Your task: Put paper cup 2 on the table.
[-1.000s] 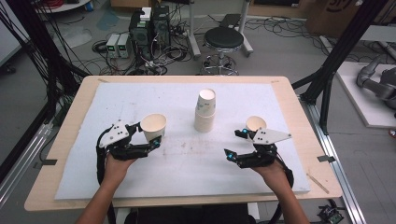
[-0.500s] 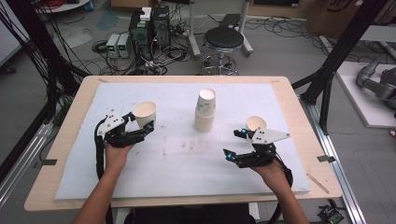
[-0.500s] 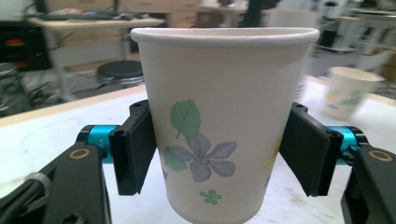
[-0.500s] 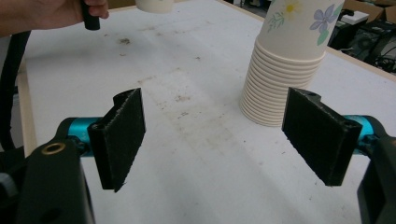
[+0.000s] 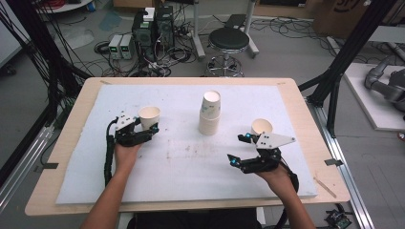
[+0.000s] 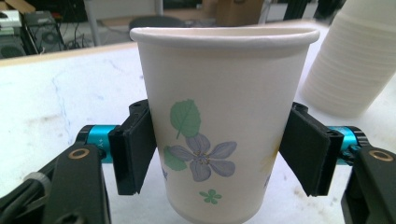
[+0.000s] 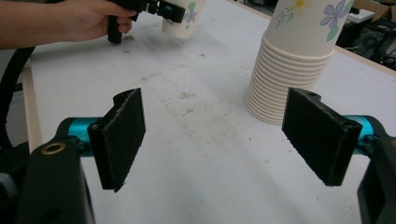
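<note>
A person's left gripper (image 5: 146, 132) is clamping an upright floral paper cup (image 6: 219, 126) between its two black pads (image 6: 135, 149), which are pressing on opposite sides of the cup's lower half while the rim is standing well above them. From the high view, this cup (image 5: 149, 116) is sitting at the far tip of the jaws, over the left part of the white table cover (image 5: 181, 162). The right gripper (image 5: 241, 150) is resting on the cover with its jaws spread wide and nothing between its pads (image 7: 122, 135). A second paper cup (image 5: 261, 127) is standing just beyond that gripper, apart from its fingers. The stack of cups (image 5: 210, 113), topped by an upturned one, is rising between the two grippers, ahead and to one side of the right jaws (image 7: 292, 70).
</note>
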A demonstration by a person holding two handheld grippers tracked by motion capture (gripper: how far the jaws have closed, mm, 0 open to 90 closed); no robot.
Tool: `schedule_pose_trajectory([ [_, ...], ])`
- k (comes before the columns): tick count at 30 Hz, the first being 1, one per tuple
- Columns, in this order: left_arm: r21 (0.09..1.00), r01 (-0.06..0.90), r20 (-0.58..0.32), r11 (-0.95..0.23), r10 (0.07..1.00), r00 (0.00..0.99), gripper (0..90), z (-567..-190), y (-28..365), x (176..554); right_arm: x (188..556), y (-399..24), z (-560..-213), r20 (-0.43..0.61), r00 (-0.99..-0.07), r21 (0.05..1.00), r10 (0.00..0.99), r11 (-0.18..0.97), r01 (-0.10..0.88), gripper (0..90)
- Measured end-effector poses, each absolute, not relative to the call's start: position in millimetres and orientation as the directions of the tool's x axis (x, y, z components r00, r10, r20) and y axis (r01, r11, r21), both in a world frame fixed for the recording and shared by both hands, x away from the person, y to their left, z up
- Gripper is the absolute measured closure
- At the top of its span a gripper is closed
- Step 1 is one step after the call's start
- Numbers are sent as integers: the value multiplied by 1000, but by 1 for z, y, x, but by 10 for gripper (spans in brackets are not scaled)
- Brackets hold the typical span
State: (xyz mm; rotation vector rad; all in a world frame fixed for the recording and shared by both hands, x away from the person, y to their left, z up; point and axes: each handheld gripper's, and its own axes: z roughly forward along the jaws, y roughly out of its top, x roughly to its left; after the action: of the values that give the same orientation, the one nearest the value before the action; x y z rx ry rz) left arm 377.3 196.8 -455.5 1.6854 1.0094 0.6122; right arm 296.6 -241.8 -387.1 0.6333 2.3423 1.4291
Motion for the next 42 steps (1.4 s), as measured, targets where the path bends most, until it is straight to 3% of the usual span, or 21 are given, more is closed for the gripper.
schedule_pose_trajectory([
  [8, 902, 382, -18, -200, 867, 498, 315, -457, 191, 376, 297, -241, -387, -44, -852, 894, 521, 401, 199, 219],
  [20, 861, 443, -3, -248, 870, 493, 308, -455, 196, 362, 295, -242, -386, -52, -847, 891, 528, 408, 199, 219],
  [22, 859, 452, -21, -241, 865, 501, 284, -456, 197, 362, 295, -242, -386, -55, -847, 891, 529, 409, 197, 220],
  [24, 865, 454, -50, -214, 863, 503, 189, -456, 199, 360, 295, -243, -386, -51, -846, 888, 531, 411, 204, 220],
  [42, 965, 259, -121, -38, 812, 571, 169, -425, 244, 304, 291, -256, -380, -85, -780, 893, 619, 395, 216, 219],
])
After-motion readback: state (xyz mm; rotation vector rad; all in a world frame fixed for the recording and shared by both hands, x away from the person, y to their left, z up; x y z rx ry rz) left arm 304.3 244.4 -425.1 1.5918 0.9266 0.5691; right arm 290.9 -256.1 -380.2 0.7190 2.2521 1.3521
